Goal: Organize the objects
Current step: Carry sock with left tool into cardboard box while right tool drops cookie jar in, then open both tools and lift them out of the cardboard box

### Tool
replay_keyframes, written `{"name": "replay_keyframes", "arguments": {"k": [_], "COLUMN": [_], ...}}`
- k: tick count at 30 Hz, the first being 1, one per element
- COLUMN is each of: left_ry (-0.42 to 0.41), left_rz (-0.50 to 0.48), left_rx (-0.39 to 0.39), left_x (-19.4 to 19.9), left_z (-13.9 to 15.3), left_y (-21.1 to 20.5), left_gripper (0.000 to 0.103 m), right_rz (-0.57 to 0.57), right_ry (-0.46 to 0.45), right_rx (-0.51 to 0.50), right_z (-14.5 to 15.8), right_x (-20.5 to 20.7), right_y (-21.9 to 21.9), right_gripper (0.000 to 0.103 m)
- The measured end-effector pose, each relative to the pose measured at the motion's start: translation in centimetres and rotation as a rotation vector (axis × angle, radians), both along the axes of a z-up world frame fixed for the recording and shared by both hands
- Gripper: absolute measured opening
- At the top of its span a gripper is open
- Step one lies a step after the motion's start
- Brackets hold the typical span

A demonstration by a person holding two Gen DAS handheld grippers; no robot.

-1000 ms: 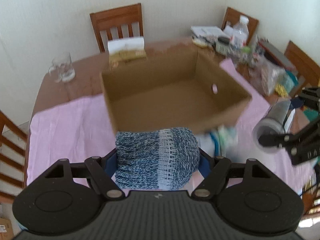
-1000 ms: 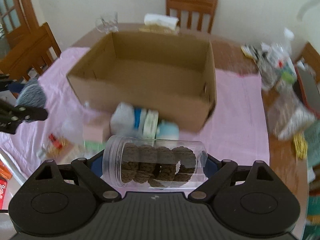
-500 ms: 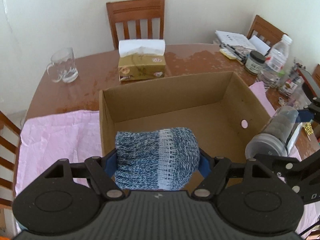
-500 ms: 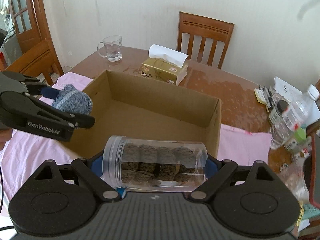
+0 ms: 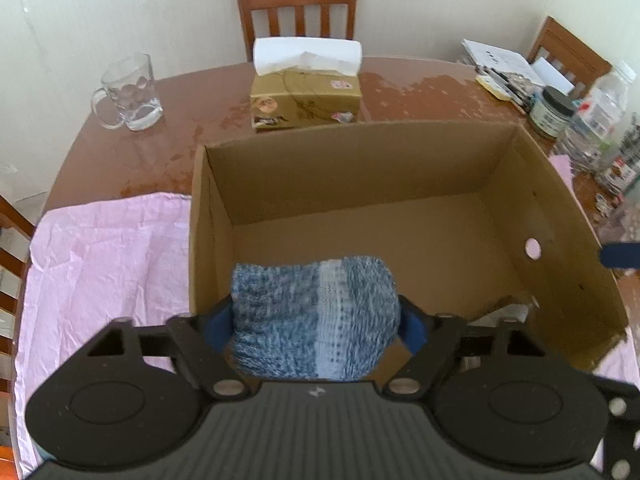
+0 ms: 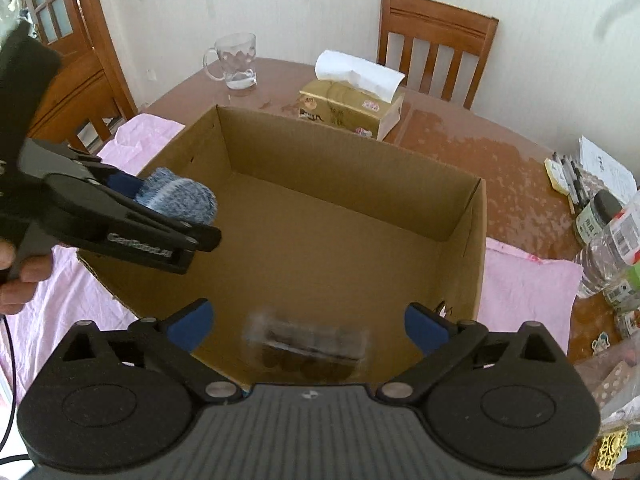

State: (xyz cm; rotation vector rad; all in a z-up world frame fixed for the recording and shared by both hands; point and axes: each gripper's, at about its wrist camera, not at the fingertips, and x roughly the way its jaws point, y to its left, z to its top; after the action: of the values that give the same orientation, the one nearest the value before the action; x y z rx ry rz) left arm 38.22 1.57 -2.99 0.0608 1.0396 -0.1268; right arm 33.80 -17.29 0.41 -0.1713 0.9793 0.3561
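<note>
A blue-and-white knitted sock roll [image 5: 316,320] is clamped between the fingers of the left gripper [image 5: 316,322], held over the near left corner of the open cardboard box [image 5: 400,168]. The right gripper [image 6: 306,322] is spread wide with nothing between its fingers, and beneath it a blurred clear plastic jar [image 6: 308,350] of dark round biscuits is seen inside the box, by its near wall.

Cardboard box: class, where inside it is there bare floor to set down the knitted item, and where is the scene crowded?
The cardboard box floor is bare from its far wall to the middle. The blurred cookie jar occupies the near edge, below the open right hand-held gripper. The left hand-held gripper holds the knitted item. The table's right end, around the bottles, is crowded.
</note>
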Motion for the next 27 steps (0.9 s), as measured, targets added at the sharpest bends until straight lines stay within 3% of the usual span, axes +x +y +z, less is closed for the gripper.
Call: {"name": "replay_keyframes", "arguments": {"k": [9,16,27], "left_ry": [-0.077,-0.123,-0.184], "left_rz": [0.014,-0.013,-0.008], "left_rx": [0.003,0.034,0.048], "left_x": [-0.4,-3.0,-8.8], "left_z": [1.6,2.5,3.4], "left_y": [0.2,0.5,2.3], "left_gripper": [0.096,0.096,0.096], "right_rz": [-0.046,-0.108,-0.184], "right_ry": [-0.031,-0.046,-0.075], "right_rx": [-0.027,0.038,0.041], "right_z": [0.2,0.5,0.0], "right_x": [-1.0,-3.6,-8.9], "right_y": [-1.4,-3.0,-2.8], "right_gripper": [0.103,0.103,0.103]}}
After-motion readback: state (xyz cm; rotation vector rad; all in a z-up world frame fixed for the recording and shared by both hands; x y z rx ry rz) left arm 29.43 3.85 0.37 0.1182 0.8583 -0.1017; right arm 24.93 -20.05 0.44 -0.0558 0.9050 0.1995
